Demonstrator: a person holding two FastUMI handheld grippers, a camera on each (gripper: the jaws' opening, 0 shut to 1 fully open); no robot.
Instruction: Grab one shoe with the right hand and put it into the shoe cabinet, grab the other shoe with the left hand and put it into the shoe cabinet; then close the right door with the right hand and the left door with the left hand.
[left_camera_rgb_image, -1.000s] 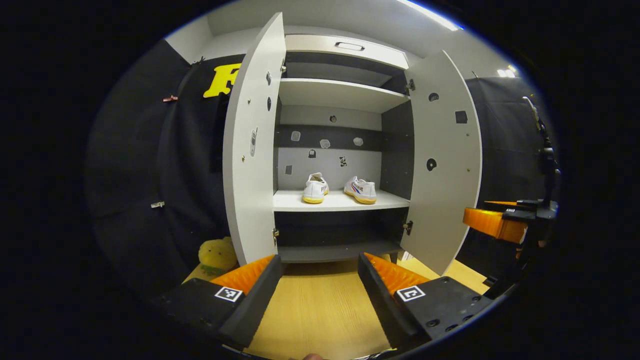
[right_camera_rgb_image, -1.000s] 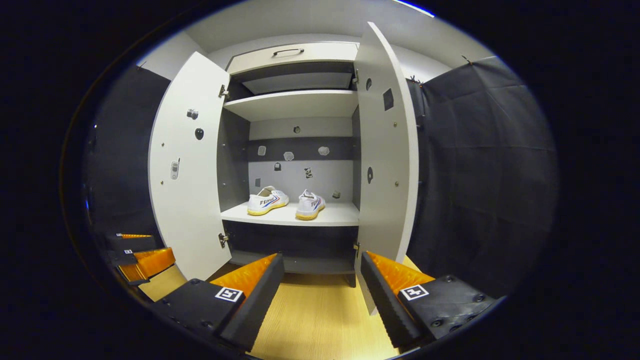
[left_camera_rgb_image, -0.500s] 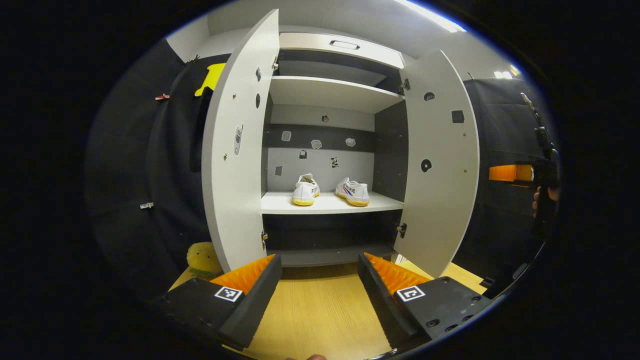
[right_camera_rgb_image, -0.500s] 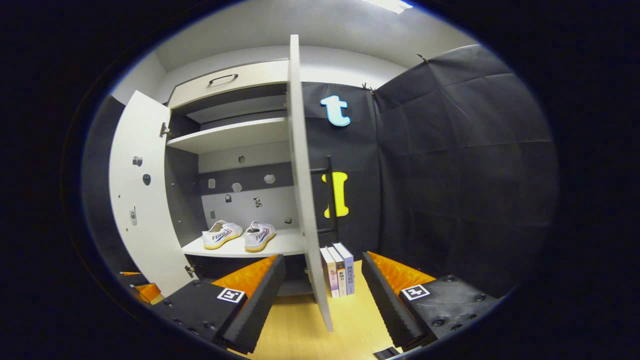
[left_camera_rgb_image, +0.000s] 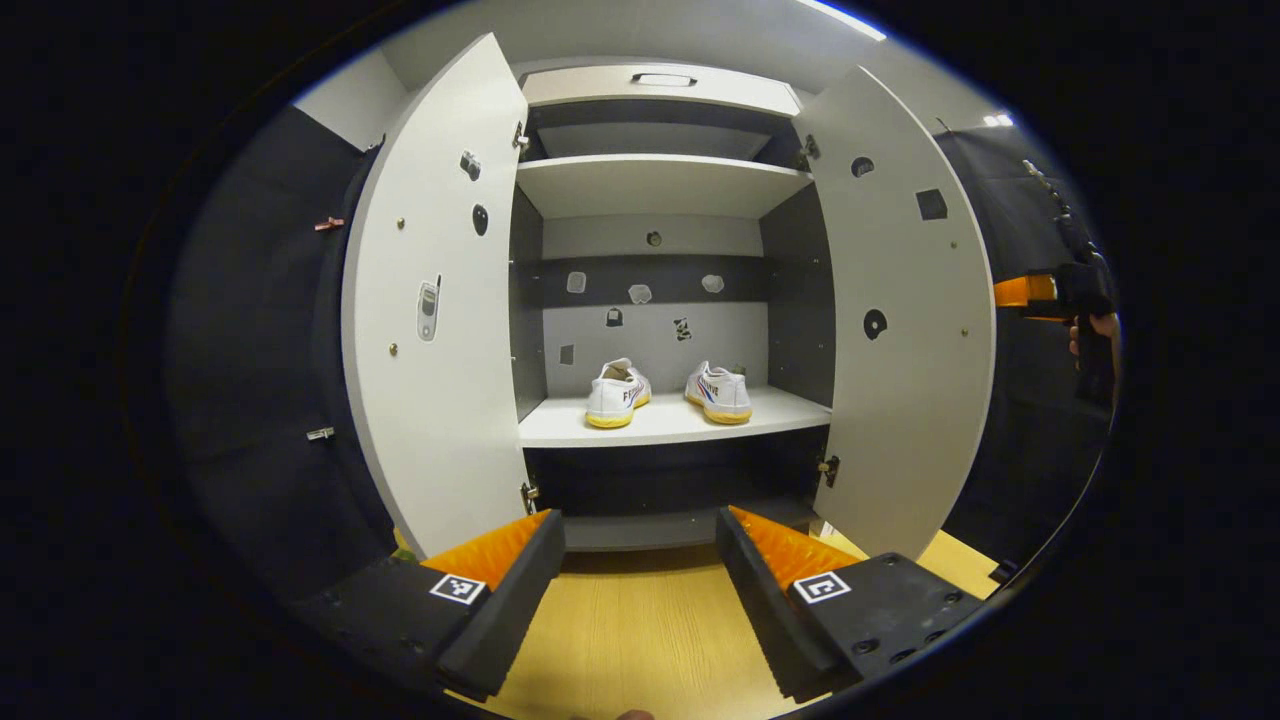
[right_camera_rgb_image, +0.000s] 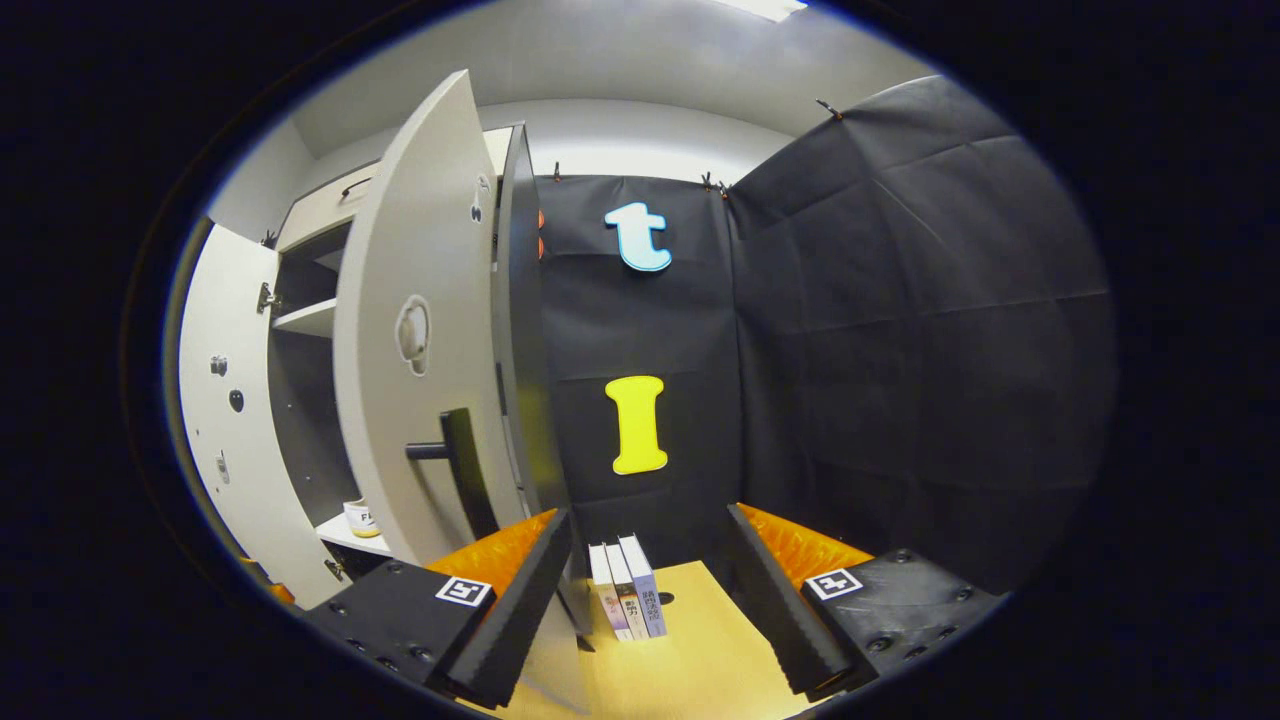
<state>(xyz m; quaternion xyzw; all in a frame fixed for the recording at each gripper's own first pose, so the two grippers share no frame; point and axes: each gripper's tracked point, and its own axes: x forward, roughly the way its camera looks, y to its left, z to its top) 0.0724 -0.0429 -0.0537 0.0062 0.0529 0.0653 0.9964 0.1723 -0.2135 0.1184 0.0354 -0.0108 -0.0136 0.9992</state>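
Two white shoes with yellow soles, one on the left (left_camera_rgb_image: 617, 394) and one on the right (left_camera_rgb_image: 718, 392), stand side by side on the middle shelf (left_camera_rgb_image: 660, 425) of the open grey shoe cabinet. Its left door (left_camera_rgb_image: 430, 300) and right door (left_camera_rgb_image: 910, 300) both stand wide. My left gripper (left_camera_rgb_image: 640, 565) is open in front of the cabinet, over the wooden floor. My right gripper (right_camera_rgb_image: 645, 585) is open beside the outer face of the right door (right_camera_rgb_image: 410, 330), near its black handle (right_camera_rgb_image: 460, 470). In the left gripper view it shows orange (left_camera_rgb_image: 1025, 291), held by a hand (left_camera_rgb_image: 1095, 328) beyond the right door.
Three books (right_camera_rgb_image: 625, 592) stand upright on the wooden floor (right_camera_rgb_image: 690, 670) against the black cloth wall, right of the cabinet. An empty upper shelf (left_camera_rgb_image: 655, 185) and a top drawer with a handle (left_camera_rgb_image: 663, 80) sit above the shoes.
My right gripper has swung right, around the right door's edge to its outer face, so the shoes are now nearly hidden from it. My left gripper has shifted slightly, facing the cabinet more squarely.
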